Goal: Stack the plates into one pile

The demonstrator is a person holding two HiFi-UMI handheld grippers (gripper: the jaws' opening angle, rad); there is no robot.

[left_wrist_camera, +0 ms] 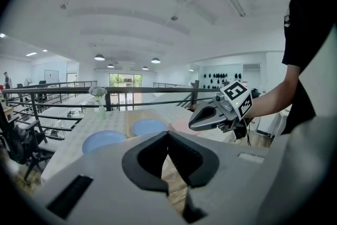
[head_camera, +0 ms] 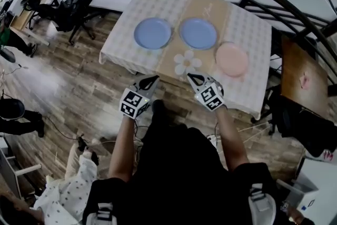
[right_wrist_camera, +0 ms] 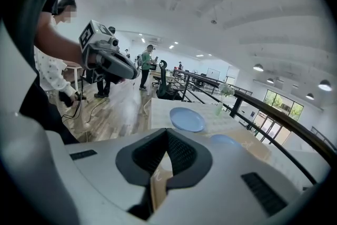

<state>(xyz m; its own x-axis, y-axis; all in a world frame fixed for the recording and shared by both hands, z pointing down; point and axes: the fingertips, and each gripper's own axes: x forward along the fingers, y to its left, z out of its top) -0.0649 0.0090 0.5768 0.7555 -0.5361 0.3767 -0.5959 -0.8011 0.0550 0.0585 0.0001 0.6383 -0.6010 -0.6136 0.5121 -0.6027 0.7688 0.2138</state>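
Landmark for everything here: the white daisy-shaped mat [head_camera: 187, 62] at the front edge of the cloth-covered desk [head_camera: 247, 23]. Beyond the mat and to its left, a round pale-blue plate [head_camera: 152, 33], flat on the checked cloth. Straight beyond the mat, a second round blue plate [head_camera: 198, 32] on the tan runner [head_camera: 210, 5], near the first but not touching it. Just right of the mat, a round pink plate [head_camera: 231, 59], closest of the three to the front edge and apart from both blue ones. No pile started; all three lying singly. On the person's side of the mat, at about the desk's front edge: the left gripper [head_camera: 151, 80] to the mat's near left, the right gripper [head_camera: 192, 77] just on its near side, both pointing toward the plates. Seen along its own jaws, left gripper closed tip to tip with nothing between; same for the right gripper, closed and empty. Judged from this layout: every plate ahead of both grippers, none at the jaws. Left gripper nearer the plate left of the mat, right gripper nearer the pink one right of it, middle plate roughly between the two. No long axis to line up with on round plates, so any near rim likely to serve, with jaws to be opened first.
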